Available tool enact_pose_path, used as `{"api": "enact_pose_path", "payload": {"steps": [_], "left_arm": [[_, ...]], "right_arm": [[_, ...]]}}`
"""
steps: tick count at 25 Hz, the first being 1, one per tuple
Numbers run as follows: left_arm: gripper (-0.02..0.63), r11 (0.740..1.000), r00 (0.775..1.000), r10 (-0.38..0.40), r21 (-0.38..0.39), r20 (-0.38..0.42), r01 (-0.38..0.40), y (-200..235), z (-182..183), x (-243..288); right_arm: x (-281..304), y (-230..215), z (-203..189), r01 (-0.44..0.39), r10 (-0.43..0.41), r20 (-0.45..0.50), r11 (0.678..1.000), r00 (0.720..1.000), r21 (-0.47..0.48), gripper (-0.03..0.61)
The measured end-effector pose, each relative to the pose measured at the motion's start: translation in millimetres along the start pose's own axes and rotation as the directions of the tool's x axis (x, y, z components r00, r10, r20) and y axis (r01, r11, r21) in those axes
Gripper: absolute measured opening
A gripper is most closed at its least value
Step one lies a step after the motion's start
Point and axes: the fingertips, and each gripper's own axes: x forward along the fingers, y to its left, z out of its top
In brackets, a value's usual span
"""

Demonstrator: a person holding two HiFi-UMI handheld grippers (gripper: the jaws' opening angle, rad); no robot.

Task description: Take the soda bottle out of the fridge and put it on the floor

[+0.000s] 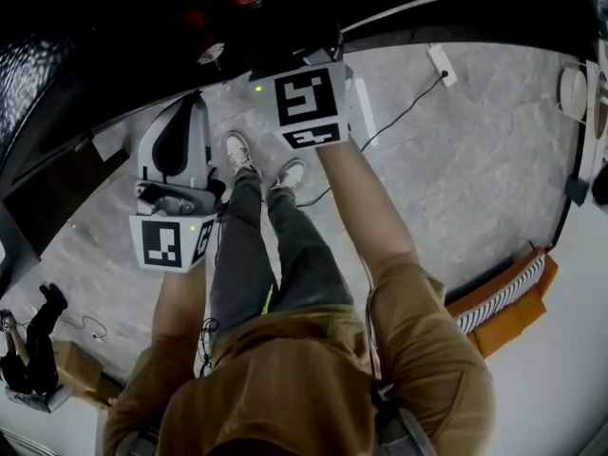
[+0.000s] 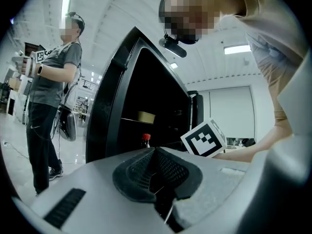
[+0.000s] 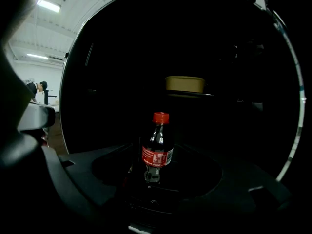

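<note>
Two sets of fingers at open fridge [image 2: 113,106]: right fingers [image 3: 68,175] spread wide, soda bottle [image 3: 157,147] upright inside fridge, untouched, in line between them, below yellow tub [image 3: 184,84]; left fingers [image 2: 168,170] closed together, empty.

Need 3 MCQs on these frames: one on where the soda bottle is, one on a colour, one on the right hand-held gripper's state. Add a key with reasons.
1. Where is the dark plastic soda bottle?
A) on the floor
B) upright inside the open black fridge
C) on top of the fridge

2. Its screw cap is:
A) red
B) blue
C) white

3. The right hand-held gripper is:
A) shut on the bottle
B) shut, empty
C) open, bottle ahead and ungripped

Key:
1 B, the right gripper view shows it standing in the dark interior, lower than a yellow container.
2 A, the cap shows red in both gripper views.
3 C, its jaws stand apart, clear of the bottle.
</note>
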Motion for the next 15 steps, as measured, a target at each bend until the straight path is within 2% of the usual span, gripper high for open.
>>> {"api": "enact_pose_path", "payload": {"steps": [15], "left_arm": [[0.002, 1.0, 0.999, -0.012, -0.021, -0.034, 0.011, 8.5, -17.2, 2.5]], "right_arm": [[49.5, -5.3, -22.5, 0.015, -0.014, -0.018, 0.999, 1.0, 0.029, 0.299]]}}
